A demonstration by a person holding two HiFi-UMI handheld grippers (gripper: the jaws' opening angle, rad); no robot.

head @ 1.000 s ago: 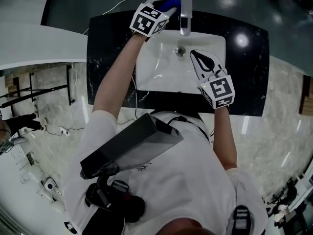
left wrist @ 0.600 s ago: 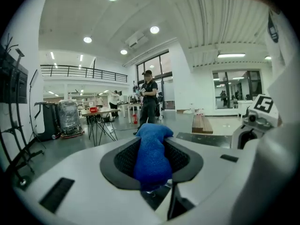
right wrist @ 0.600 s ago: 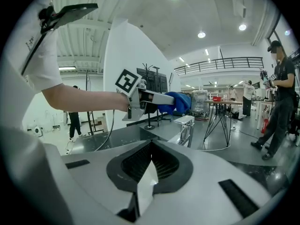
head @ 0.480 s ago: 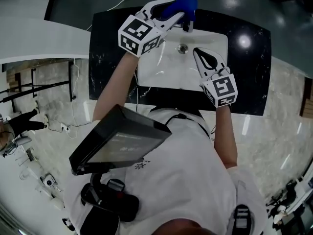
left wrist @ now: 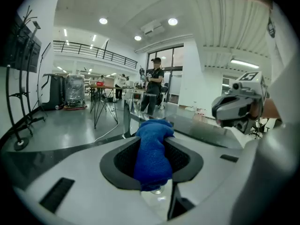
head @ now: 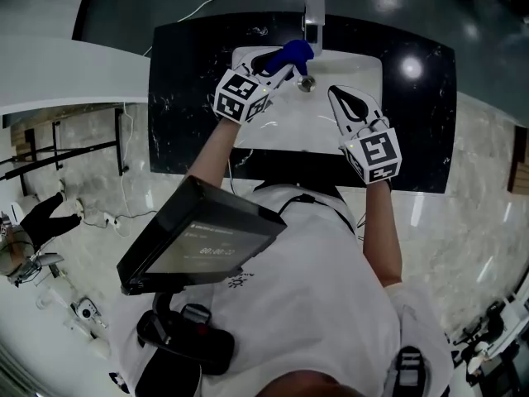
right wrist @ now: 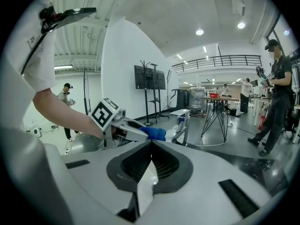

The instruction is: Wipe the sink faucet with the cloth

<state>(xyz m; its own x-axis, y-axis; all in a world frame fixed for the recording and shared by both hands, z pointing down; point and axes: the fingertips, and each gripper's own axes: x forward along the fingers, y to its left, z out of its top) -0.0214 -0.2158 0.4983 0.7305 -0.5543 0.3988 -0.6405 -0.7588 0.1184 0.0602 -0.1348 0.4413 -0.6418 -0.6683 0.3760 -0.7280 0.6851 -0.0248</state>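
A blue cloth (head: 295, 53) is clamped in my left gripper (head: 279, 66), which hangs over the white sink basin (head: 273, 126) just in front of the chrome faucet (head: 314, 13) and beside the drain (head: 307, 83). The cloth is off the faucet. In the left gripper view the cloth (left wrist: 152, 153) fills the gap between the jaws, with the faucet (left wrist: 127, 121) behind it. My right gripper (head: 337, 96) rests over the basin's right side, shut and empty. In the right gripper view the jaws of the right gripper (right wrist: 151, 143) meet, and the left gripper (right wrist: 123, 124) with the cloth (right wrist: 154, 133) shows ahead.
The basin sits in a black marble counter (head: 186, 98). A white curved counter (head: 66, 73) lies to the left. The person's body and a dark tablet (head: 198, 238) fill the lower head view. People and tripods stand in the room behind.
The left gripper drew the cloth off the top of the faucet and came back toward the person, lower over the basin. The right gripper stayed still.
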